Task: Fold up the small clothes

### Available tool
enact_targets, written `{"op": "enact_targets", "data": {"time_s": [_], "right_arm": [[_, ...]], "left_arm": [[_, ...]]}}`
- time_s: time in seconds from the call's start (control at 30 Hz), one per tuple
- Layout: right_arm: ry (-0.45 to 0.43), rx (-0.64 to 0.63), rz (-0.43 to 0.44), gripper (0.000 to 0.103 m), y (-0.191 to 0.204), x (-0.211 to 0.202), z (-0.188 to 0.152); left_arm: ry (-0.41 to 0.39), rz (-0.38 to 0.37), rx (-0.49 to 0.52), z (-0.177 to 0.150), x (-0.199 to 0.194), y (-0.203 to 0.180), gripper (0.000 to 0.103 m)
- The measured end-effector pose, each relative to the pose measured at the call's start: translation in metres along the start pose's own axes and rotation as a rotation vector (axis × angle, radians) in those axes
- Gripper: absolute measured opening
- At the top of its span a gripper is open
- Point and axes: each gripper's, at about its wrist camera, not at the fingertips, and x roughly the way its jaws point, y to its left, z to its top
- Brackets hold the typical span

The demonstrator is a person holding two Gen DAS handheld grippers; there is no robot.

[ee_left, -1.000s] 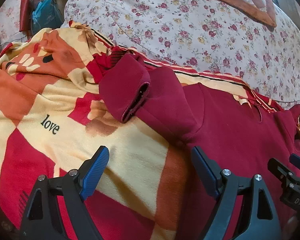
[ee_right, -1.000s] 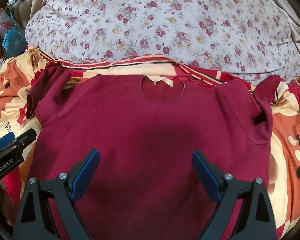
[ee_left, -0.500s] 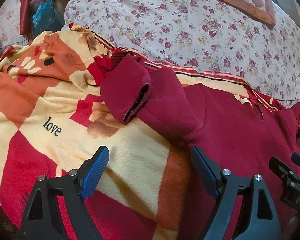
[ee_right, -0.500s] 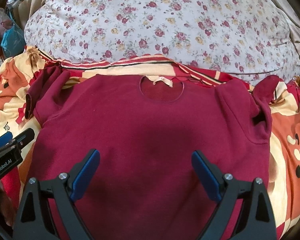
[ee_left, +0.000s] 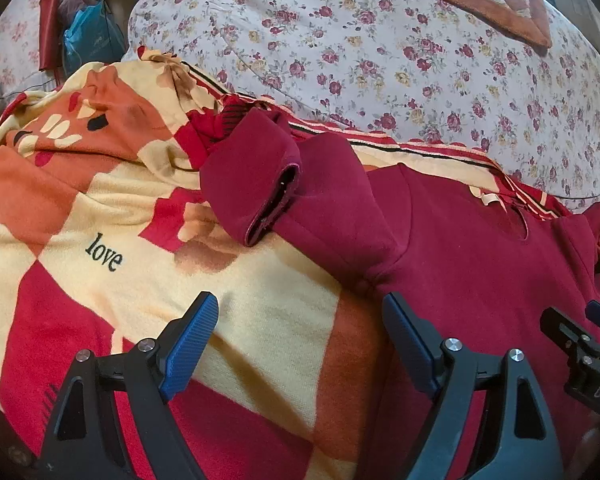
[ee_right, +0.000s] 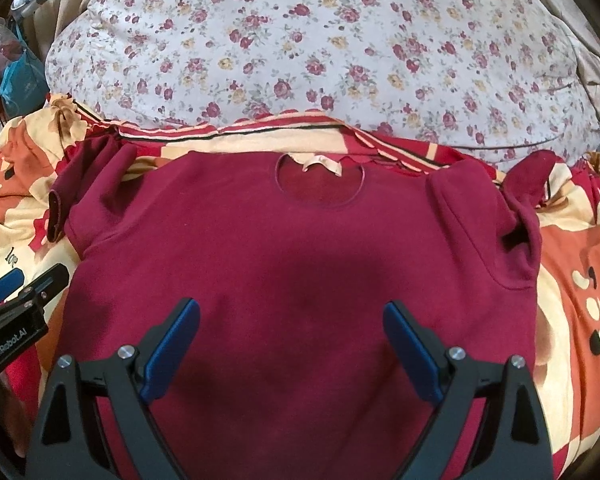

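Bed setup: patterned blanket [ee_left: 260, 312] w/ "love" print as work surface, floral duvet [ee_right: 320, 52] bunched behind it. Maroon top [ee_right: 300, 280] lies flat, front up, neckline toward the duvet, roughly centred on the blanket. Left sleeve [ee_left: 252, 184] is crumpled and doubled back just beside the top's shoulder; right sleeve [ee_right: 528, 184] also bunched up at the far shoulder. Left tool [ee_left: 300, 344] spread wide, holding nothing, hovering over the blanket just beside the top's left edge. Right tool [ee_right: 292, 344] spread too, empty, above the top's lower middle. Progress est.: garment laid out, zero folds visible yet. Left to do, imo: straighten sleeves, fold them in, then fold the body.
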Motion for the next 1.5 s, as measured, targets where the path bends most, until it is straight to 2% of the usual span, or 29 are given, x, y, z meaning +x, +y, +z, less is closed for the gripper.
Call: {"op": "enact_targets", "data": {"time_s": [0.67,1.0,1.2,1.5], "right_arm": [[0.007,-0.025,0.001,0.095,0.010,0.007,0.003],[-0.002,-0.084,0.059,0.092,0.037,0.006,0.012],[-0.009,-0.120,0.065,0.092,0.055,0.006,0.016],[0.006,-0.132,0.043,0.092,0.058,0.008,0.017]], "left_arm": [[0.006,0.013,-0.001,0.002,0.001,0.001,0.067],[-0.006,0.077,-0.028,0.007,-0.001,0.017,0.067],[0.008,0.076,-0.048,0.008,0.001,0.023,0.067],[0.009,0.060,-0.054,0.008,-0.001,0.023,0.067]]}}
